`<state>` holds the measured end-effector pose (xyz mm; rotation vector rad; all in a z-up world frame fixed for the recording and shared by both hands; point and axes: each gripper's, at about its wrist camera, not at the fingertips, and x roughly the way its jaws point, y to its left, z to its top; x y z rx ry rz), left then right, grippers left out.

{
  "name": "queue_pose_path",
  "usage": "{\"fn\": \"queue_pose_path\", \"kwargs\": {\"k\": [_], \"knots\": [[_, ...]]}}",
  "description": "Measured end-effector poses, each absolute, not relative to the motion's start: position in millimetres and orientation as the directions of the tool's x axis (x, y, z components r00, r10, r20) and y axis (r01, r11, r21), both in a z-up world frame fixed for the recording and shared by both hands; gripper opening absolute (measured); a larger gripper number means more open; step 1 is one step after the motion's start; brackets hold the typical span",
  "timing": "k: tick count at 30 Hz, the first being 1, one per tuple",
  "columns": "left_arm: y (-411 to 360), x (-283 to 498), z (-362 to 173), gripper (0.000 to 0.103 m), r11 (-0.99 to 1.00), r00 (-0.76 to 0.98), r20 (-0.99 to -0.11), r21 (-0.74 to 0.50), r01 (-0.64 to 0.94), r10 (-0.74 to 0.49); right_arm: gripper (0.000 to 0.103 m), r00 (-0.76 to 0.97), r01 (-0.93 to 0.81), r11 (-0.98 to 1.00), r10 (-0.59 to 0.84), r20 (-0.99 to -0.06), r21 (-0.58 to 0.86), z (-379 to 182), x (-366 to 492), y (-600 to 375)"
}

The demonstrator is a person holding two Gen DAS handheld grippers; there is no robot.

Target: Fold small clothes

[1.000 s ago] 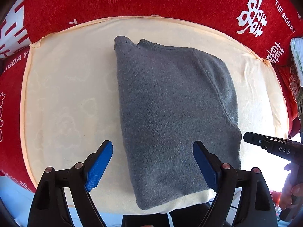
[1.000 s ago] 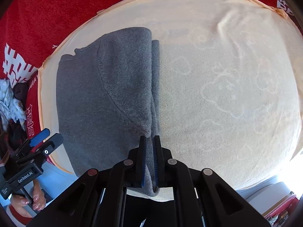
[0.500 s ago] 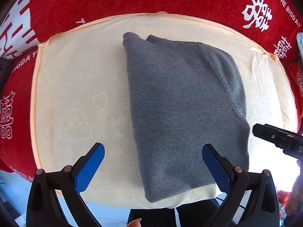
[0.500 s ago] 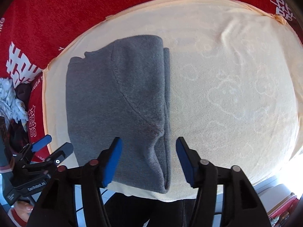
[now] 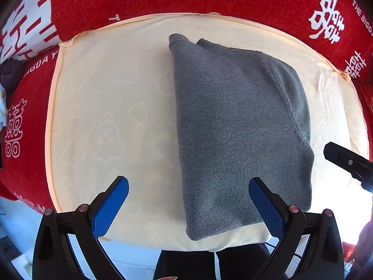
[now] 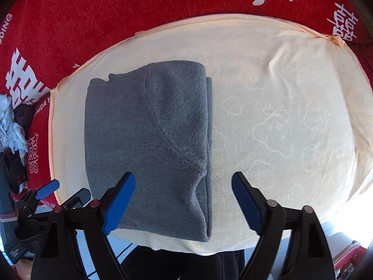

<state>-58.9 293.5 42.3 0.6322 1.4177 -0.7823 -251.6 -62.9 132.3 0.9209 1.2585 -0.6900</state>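
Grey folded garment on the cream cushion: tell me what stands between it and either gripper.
Nothing visible does. The grey fleece folded garment lies bare on the cream padded cushion, with only air below the open left gripper and the right gripper, whose jaws are opening, off the cloth.

Black grippers (image 5: pixel 188 206), blue ribbed pads (image 5: pixel 109 210), silver rivets

The grey fleece garment (image 5: pixel 240 128) lies folded flat into a neat rectangle on the cream cushion (image 5: pixel 112 116) — long sides running away from the camera, a curved seam across its top layer, layered edges showing along 1 side.
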Motion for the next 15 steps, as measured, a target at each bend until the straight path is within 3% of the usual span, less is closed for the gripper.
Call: {"fn": "queue_pose_path", "kwargs": {"k": [15], "knots": [[295,-51,51,0.103,0.631,0.016,-0.996,-0.041,0.774,-0.084,0.089,0.081,0.815,0.571,0.061,-0.995,0.101,132,-242,-51]]}}
